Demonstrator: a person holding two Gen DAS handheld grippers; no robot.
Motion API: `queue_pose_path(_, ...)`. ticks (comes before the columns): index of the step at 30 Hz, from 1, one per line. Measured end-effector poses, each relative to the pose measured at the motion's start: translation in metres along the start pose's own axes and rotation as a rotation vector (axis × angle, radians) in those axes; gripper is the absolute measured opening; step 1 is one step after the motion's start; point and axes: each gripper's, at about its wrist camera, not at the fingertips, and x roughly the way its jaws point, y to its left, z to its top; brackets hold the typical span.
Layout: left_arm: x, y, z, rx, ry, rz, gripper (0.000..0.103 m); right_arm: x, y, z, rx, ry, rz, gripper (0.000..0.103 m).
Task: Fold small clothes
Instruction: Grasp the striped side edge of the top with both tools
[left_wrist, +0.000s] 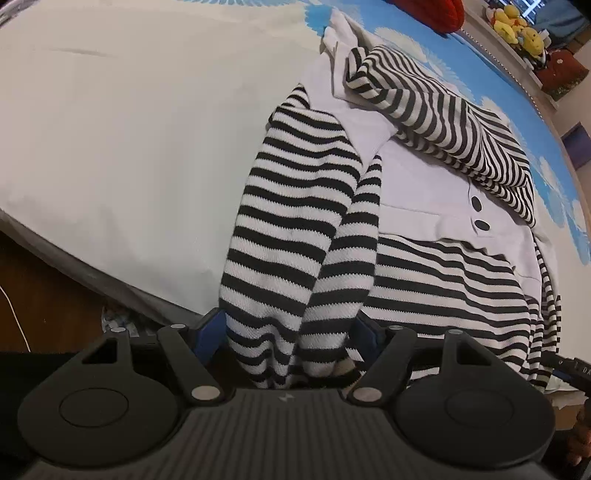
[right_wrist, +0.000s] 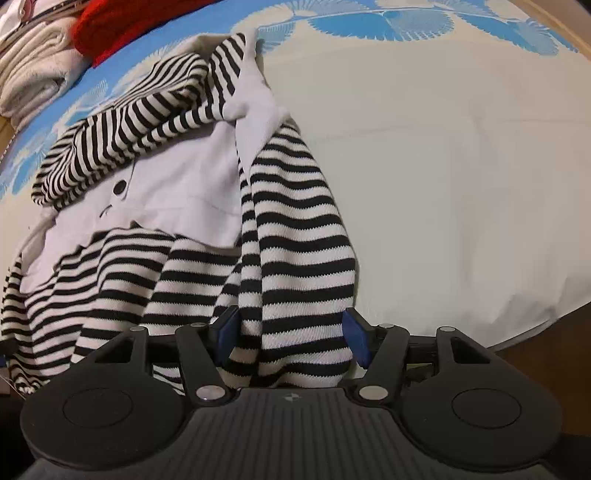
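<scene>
A small black-and-white striped top with a white collar panel and black buttons (left_wrist: 424, 192) lies on a white bed sheet (left_wrist: 129, 129); it also shows in the right wrist view (right_wrist: 177, 192). My left gripper (left_wrist: 288, 332) is shut on a bunched striped part of the top, which hangs between its blue pads (left_wrist: 210, 332). My right gripper (right_wrist: 291, 336) is shut on another striped fold of the top (right_wrist: 295, 258), with blue pads (right_wrist: 356, 338) on either side. One striped sleeve (left_wrist: 436, 110) lies folded across the upper part.
The sheet has a blue patterned border (right_wrist: 388, 22) at the far side. A red item (right_wrist: 122, 26) and folded white cloth (right_wrist: 33, 77) lie beyond the top. Yellow plush toys (left_wrist: 517, 26) sit on a shelf. The bed edge and brown floor (left_wrist: 44, 295) are near.
</scene>
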Motion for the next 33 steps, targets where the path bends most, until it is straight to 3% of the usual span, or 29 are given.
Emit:
queue_pose_path(12,0.011,0.003,-0.001,-0.025,0.0,0.03,0.076,0.0,0.004,-0.005,-0.024,0.018,-0.026,0.063)
queue_pose_path(16,0.009,-0.002,-0.004,0.008,-0.014,0.035,0.057,0.001,0.005,-0.005,-0.032,0.018,-0.029,0.064)
queue_pose_path(17,0.008,-0.002,-0.005,0.013,-0.018,0.043,0.047,0.001,0.005,-0.005,-0.035,0.017,-0.031,0.062)
queue_pose_path(18,0.007,-0.002,-0.006,0.015,-0.019,0.046,0.042,0.0,0.005,-0.005,-0.036,0.009,-0.033,0.051)
queue_pose_path(19,0.005,-0.001,-0.006,0.009,-0.018,0.035,0.03,-0.001,0.005,-0.005,-0.034,0.002,-0.031,0.034)
queue_pose_path(20,0.003,0.0,-0.006,0.002,-0.019,0.023,0.015,-0.003,0.004,-0.004,-0.029,-0.005,-0.018,0.025)
queue_pose_path(21,-0.001,0.001,-0.005,0.001,-0.026,0.016,0.012,-0.004,0.002,-0.003,-0.021,-0.011,0.002,0.008)
queue_pose_path(27,-0.028,0.0,-0.004,-0.006,-0.103,-0.016,0.009,-0.029,-0.012,0.008,0.062,-0.164,0.017,0.004)
queue_pose_path(33,-0.011,0.008,0.0,-0.053,-0.027,-0.029,0.013,-0.01,-0.017,0.007,0.112,-0.074,0.017,0.012)
